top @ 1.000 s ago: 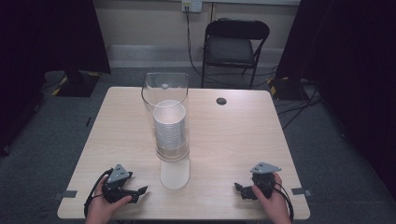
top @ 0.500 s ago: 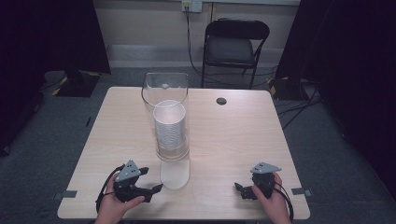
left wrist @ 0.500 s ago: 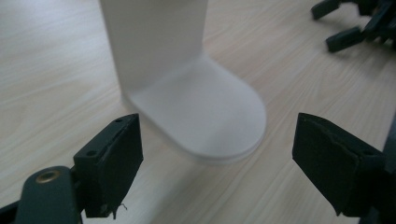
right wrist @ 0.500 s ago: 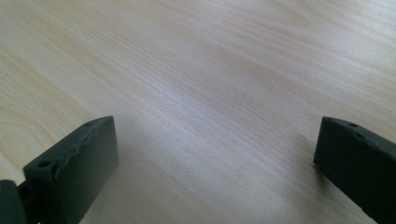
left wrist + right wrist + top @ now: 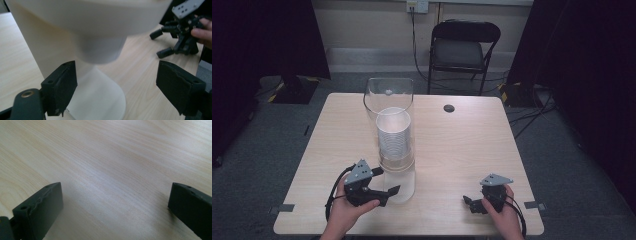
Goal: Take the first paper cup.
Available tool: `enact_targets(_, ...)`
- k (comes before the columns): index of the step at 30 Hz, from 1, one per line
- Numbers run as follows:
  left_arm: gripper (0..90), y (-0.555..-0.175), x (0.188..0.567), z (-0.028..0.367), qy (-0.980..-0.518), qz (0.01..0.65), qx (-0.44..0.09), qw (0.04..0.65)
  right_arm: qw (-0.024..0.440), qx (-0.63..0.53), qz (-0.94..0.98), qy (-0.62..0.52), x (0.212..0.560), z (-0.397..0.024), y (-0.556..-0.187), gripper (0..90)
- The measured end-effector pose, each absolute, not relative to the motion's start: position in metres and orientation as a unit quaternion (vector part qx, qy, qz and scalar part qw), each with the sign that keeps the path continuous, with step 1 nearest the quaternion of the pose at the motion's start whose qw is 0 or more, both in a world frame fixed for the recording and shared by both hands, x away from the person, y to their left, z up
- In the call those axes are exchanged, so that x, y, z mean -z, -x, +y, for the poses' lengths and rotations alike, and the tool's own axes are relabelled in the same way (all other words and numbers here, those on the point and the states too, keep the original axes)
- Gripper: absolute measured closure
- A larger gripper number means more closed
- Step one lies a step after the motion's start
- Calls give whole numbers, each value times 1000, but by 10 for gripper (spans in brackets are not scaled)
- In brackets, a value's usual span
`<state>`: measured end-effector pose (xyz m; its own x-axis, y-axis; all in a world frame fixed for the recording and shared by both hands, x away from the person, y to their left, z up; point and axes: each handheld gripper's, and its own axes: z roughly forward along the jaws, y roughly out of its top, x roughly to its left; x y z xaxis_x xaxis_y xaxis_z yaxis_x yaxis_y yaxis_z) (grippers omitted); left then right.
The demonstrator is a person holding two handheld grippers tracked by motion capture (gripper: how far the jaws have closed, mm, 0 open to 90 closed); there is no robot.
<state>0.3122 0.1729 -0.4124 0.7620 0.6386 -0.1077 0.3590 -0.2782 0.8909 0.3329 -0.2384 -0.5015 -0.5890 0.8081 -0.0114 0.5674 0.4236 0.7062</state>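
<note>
— Any brand, label or writing to read?

— None legible. The left gripper (image 5: 384, 191) carries a grey plate with small holes, and so does the right gripper (image 5: 477, 202), but no lettering can be made out on either.

— What is hidden or hard to make out?

— From above, the stack of white cups (image 5: 394, 136) stands inside a clear tube-like holder (image 5: 388, 92) just ahead of the left gripper. How many cups are in it cannot be counted — the rims blur together. The holder's white base (image 5: 100, 100) sits between the left gripper's jaws in the left gripper view, nearer the left jaw; whether that jaw touches it cannot be told. The top of the holder is cut off there. The person's forearms are cropped at the bottom edge.

— And the grippers themselves?

— Two of them, one in each hand. The left gripper's jaws stand wide apart around the base, clamped on nothing. The right gripper's jaws are also spread apart, with bare wood of the table (image 5: 112, 170) between them and nothing held. It rests well to the right of the left gripper, near the table's front edge.

— Anything else to count?

— One folding chair (image 5: 464, 50) far beyond both grippers, past the table, and one small dark round spot (image 5: 449, 108) on the table ahead of the right gripper.
</note>
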Motion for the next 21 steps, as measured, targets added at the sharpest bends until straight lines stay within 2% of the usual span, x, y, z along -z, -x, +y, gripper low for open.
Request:
enact_targets(12,174,-327,410,159,-779,325,-177,506,178,-339,825,-416,502,-238,-333,0)
enact_targets(21,273,-332,420,147,-750,338,-225,523,178,-339,825,-416,502,-238,-333,0)
